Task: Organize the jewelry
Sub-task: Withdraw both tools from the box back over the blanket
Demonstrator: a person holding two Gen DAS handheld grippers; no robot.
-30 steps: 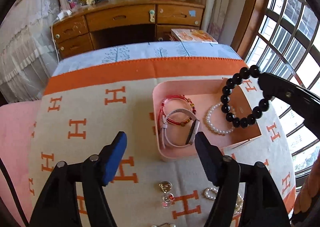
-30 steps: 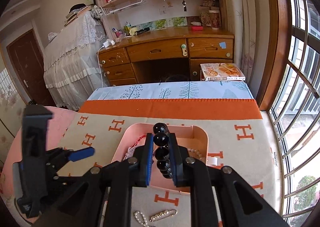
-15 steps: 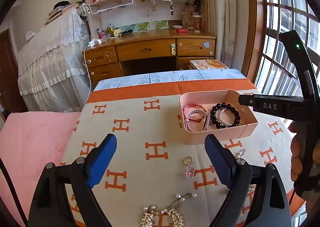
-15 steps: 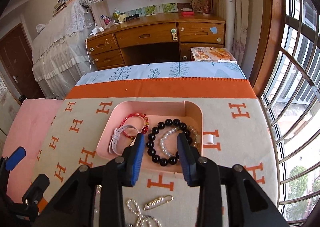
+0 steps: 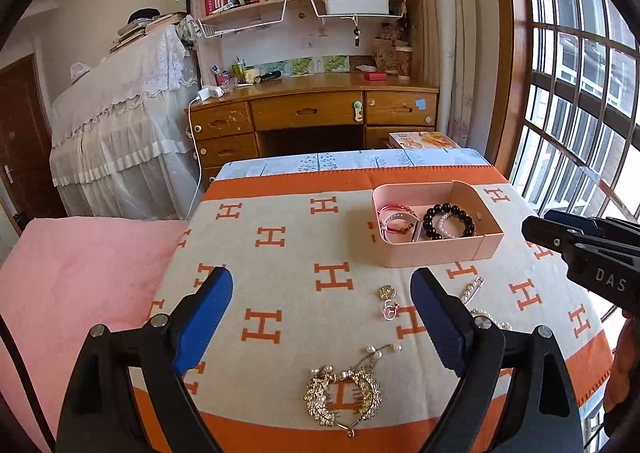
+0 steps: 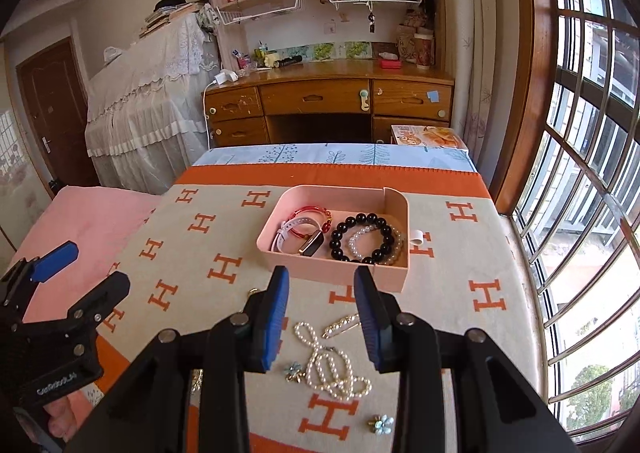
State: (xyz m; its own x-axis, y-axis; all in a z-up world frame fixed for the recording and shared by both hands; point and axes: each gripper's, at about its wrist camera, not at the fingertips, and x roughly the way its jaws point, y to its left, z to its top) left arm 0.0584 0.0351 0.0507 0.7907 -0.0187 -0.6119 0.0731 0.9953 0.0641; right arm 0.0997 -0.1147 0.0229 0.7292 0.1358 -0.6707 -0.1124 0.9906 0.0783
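A pink tray (image 6: 396, 273) (image 5: 436, 253) sits on the orange-and-cream H-pattern cloth. In it lie a black bead bracelet (image 6: 362, 237) (image 5: 449, 221), a white pearl bracelet (image 6: 360, 241), a red bangle (image 6: 316, 215) and a pale-strap watch (image 6: 300, 235). My right gripper (image 6: 322, 293) is open and empty, held above the cloth in front of the tray. My left gripper (image 5: 322, 303) is open and empty, further back on the left. Loose on the cloth are a pearl necklace (image 6: 332, 361), a pearl clip (image 6: 342, 325), a gold hair comb (image 5: 344, 397) and small earrings (image 5: 388, 299).
Two small flower pieces (image 6: 294, 371) (image 6: 380, 423) lie near the necklace. A pink cushion (image 5: 80, 281) borders the cloth on the left. A window with bars (image 6: 580, 173) runs along the right. A wooden desk (image 6: 332, 105) stands beyond the far edge.
My right gripper opened and let the black bead bracelet drop into the tray, then drew back and opened wider. My left gripper also pulled back and up from the tray.
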